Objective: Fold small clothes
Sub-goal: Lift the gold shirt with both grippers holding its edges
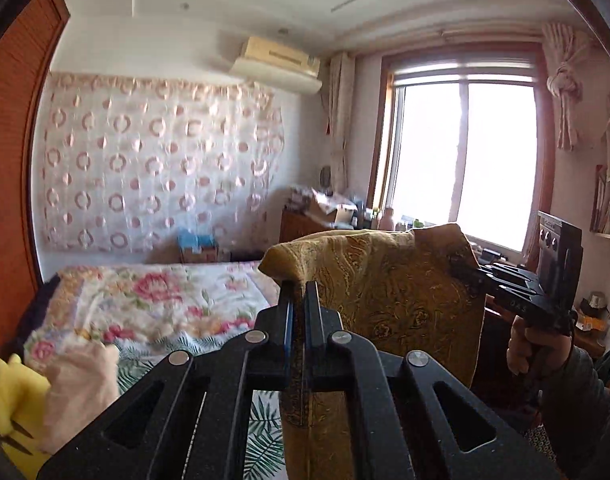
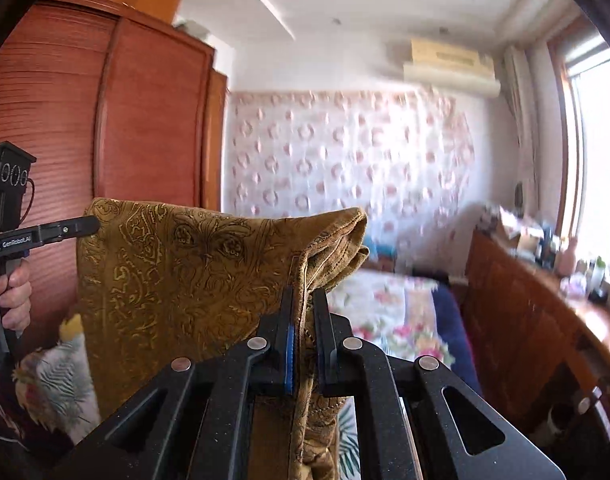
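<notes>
From the left wrist camera, the left gripper (image 1: 299, 292) has its jaws pinched nearly closed on one top corner of a mustard-gold cloth with a dark paisley print (image 1: 393, 280). The fabric bunches over the fingertips and a strip of it runs down between the black fingers. Across the view, the right gripper (image 1: 471, 268), carried in a person's hand (image 1: 531, 346), bites the other top corner, so the cloth hangs in the air between the two tools, spread like a small banner above the floral-patterned bedspread (image 1: 157, 300). A soft yellow item and a pale pink one (image 1: 81, 392) lie on the near corner of the bed; whether those are folded I cannot tell.

From the right wrist camera, the right gripper (image 2: 307, 300) is likewise clamped almost closed on its corner, with a thick wad of cloth gathered above the tips. The left gripper (image 2: 91, 226) holds the far corner in front of the reddish wooden wardrobe (image 2: 105, 120).

By my judgement the folding has hardly begun: the piece is picked up and held out by its top edge, but no crease is visible, and laying it down, folding and setting it aside all remain.
</notes>
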Demonstrator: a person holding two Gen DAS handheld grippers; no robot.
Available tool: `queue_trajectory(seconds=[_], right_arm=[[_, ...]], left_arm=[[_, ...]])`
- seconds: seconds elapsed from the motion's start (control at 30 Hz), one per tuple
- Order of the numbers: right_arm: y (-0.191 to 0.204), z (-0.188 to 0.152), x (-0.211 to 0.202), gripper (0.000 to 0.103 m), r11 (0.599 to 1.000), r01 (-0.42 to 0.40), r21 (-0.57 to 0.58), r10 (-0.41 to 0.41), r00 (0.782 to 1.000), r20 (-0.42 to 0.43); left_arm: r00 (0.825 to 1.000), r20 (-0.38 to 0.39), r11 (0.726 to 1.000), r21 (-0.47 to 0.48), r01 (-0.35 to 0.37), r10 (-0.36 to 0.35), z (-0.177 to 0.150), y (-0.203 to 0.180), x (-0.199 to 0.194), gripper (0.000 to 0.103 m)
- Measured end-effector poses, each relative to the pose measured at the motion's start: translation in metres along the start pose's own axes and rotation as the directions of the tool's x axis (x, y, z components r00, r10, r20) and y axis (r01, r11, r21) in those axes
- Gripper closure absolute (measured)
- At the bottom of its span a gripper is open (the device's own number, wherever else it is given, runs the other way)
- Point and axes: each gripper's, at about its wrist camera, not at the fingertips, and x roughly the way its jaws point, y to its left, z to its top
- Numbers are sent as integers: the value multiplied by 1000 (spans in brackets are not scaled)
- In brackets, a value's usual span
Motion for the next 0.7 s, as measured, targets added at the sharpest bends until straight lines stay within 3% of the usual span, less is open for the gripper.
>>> queue_trajectory(seconds=[0.27,0.37,0.5,0.57,0.6,0.67,0.7], right_arm=[[42,51,-54,96,996,-71,-52,77,990,117],[44,57,-47,96,992,-107,-64,114,987,111],[27,48,-10,96,989,-133,-70,136,990,38],[13,45,30,96,988,-137,-64,136,990,-33],[12,39,58,96,990,-129,-62,124,989,-76],[4,30,108,94,994,-95,-46,86,983,-164],[2,24,136,88,997,-71,-40,61,975,-215]], left_arm=[[992,109,997,35,-66,62,29,23,-53,98],[990,91,994,25,-108,105,22,45,-41,98],[984,-1,984,0,-180,180,-9,84,12,98],[971,-54,972,-1,-234,233,-28,109,48,98],[955,-110,960,-10,-280,277,-42,126,73,97],[920,-191,937,-4,-348,341,-63,151,105,83],[903,-235,929,2,-370,360,-75,164,117,78]])
